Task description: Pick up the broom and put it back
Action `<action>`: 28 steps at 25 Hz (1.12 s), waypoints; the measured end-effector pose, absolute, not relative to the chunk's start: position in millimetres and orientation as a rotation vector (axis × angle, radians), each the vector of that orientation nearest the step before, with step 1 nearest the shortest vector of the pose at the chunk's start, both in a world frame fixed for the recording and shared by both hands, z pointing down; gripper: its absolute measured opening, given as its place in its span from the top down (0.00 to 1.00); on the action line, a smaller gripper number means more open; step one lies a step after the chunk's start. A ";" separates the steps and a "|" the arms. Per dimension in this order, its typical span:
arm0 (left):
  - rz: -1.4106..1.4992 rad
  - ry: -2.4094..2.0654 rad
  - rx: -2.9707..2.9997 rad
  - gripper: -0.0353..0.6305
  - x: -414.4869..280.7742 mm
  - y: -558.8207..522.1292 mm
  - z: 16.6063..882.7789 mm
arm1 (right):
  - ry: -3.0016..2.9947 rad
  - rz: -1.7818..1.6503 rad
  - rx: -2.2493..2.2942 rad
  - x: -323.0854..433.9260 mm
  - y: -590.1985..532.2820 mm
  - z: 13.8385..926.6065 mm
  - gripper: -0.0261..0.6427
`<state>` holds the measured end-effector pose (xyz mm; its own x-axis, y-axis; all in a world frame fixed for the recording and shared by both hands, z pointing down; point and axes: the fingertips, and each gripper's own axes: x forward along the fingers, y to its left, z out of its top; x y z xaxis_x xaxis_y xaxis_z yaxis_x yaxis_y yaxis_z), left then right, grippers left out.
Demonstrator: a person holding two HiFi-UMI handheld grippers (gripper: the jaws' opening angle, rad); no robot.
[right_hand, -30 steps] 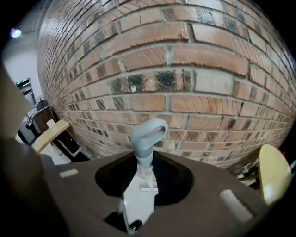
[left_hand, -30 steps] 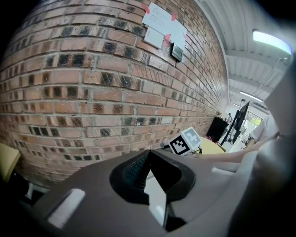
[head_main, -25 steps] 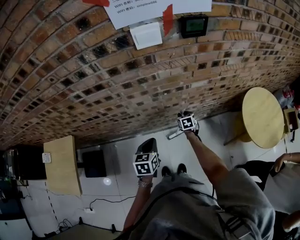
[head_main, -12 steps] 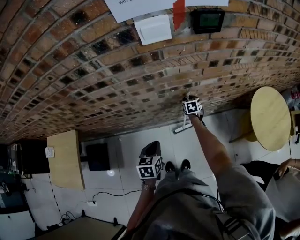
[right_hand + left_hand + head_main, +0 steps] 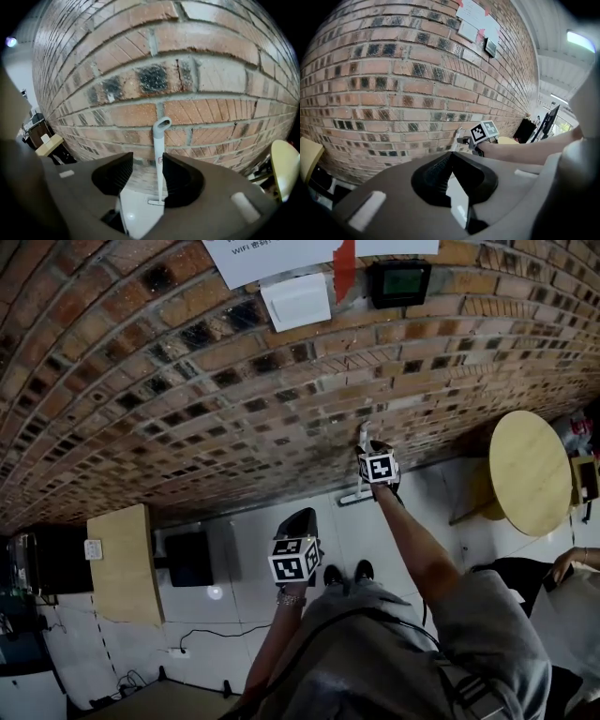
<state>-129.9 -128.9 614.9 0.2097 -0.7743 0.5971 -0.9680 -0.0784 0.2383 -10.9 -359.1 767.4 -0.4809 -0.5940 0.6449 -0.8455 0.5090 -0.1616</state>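
The white broom (image 5: 159, 159) stands upright on the white floor, its looped handle top resting against the brick wall (image 5: 154, 61). My right gripper (image 5: 147, 161) is opening: the handle shows in the gap close to the right-hand pad, and neither pad presses it. From the head view, the right gripper (image 5: 367, 448) is at the wall, with the broom (image 5: 351, 498) below it. My left gripper (image 5: 298, 521) hangs lower and nearer the person. In the left gripper view its (image 5: 450, 157) pads meet at the tips with nothing between them.
A round wooden table (image 5: 525, 474) stands right of the broom. A wooden cabinet (image 5: 120, 568) and a black box (image 5: 189, 563) sit at the wall's foot on the left, with a cable (image 5: 202, 645) on the floor. Another person's arm (image 5: 562, 563) is at the far right.
The right gripper's jaws have spread off the broom handle and the hand has shifted a little. The broom stays leaning against the wall. The left gripper has kept still.
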 end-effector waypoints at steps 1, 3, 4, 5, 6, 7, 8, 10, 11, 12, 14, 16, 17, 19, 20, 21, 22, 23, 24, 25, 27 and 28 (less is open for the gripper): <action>0.419 -1.609 1.918 0.94 -128.2 -134.2 610.8 | -2.252 0.648 1.175 -12.1 -350.4 760.8 0.68; 0.406 -1.596 1.949 0.94 -123.3 -143.6 603.8 | -2.278 0.662 1.186 -12.7 -330.3 742.6 0.72; 0.400 -1.587 1.961 0.94 -120.2 -147.6 601.7 | -2.288 0.665 1.190 -13.1 -318.6 731.4 0.77; 0.395 -1.577 1.972 0.94 -116.9 -151.8 600.4 | -2.299 0.671 1.187 -14.9 -306.1 720.8 0.80; 0.390 -1.567 1.981 0.94 -113.5 -156.3 599.7 | -2.309 0.676 1.176 -17.7 -293.3 710.9 0.83; 0.388 -1.558 1.990 0.94 -110.0 -160.8 599.5 | -2.320 0.680 1.159 -21.1 -280.2 701.6 0.84; 0.387 -1.547 1.998 0.94 -106.3 -164.8 599.9 | -2.328 0.683 1.141 -24.3 -267.3 693.2 0.85; 0.394 -1.526 2.017 0.94 -98.2 -171.1 601.4 | -2.329 0.686 1.120 -28.2 -244.3 679.8 0.87; 0.401 -1.515 2.027 0.94 -94.2 -173.4 601.8 | -2.327 0.687 1.118 -29.2 -235.3 673.9 0.87; 0.407 -1.505 2.038 0.94 -89.9 -175.1 601.6 | -2.328 0.689 1.121 -29.9 -227.5 667.9 0.88; 0.411 -1.483 2.061 0.94 -78.7 -176.1 600.6 | -2.334 0.688 1.127 -28.0 -213.6 655.6 0.88; 0.405 -1.458 2.089 0.94 -65.7 -176.3 598.3 | -2.340 0.671 1.135 -22.4 -202.9 643.7 0.88; 0.403 -1.448 2.104 0.94 -61.0 -177.0 596.2 | -2.344 0.662 1.137 -20.8 -199.7 637.9 0.88; 0.404 -1.436 2.128 0.94 -55.9 -178.3 591.8 | -2.356 0.657 1.140 -19.9 -196.0 627.6 0.88; 0.405 -1.432 2.137 0.94 -53.7 -178.2 590.3 | -2.366 0.664 1.141 -19.7 -194.5 623.3 0.88; 0.406 -1.427 2.145 0.94 -51.2 -177.6 589.4 | -2.379 0.675 1.139 -19.5 -192.7 619.5 0.88; 0.406 -1.421 2.151 0.94 -48.4 -176.5 588.9 | -2.392 0.687 1.133 -19.2 -190.7 616.5 0.87; 0.407 -1.417 2.156 0.94 -45.8 -175.5 588.6 | -2.399 0.696 1.127 -18.5 -188.6 614.3 0.86; 0.408 -1.413 2.160 0.94 -43.7 -174.7 588.3 | -2.400 0.701 1.125 -17.5 -187.0 613.0 0.86; 0.409 -1.412 2.163 0.94 -42.4 -174.4 588.0 | -2.396 0.701 1.124 -16.6 -185.9 612.1 0.86; 0.408 -1.412 2.165 0.94 -42.2 -174.9 587.3 | -2.387 0.695 1.123 -16.7 -185.1 610.2 0.86; 0.407 -1.413 2.166 0.94 -42.5 -175.2 587.0 | -2.386 0.689 1.122 -17.2 -185.3 608.8 0.86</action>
<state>-42.5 -175.2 587.0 0.4114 -0.7552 0.5103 -0.9110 -0.3223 0.2574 -17.2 -185.3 608.8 -0.5899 -0.5881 0.5534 -0.7926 0.5529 -0.2573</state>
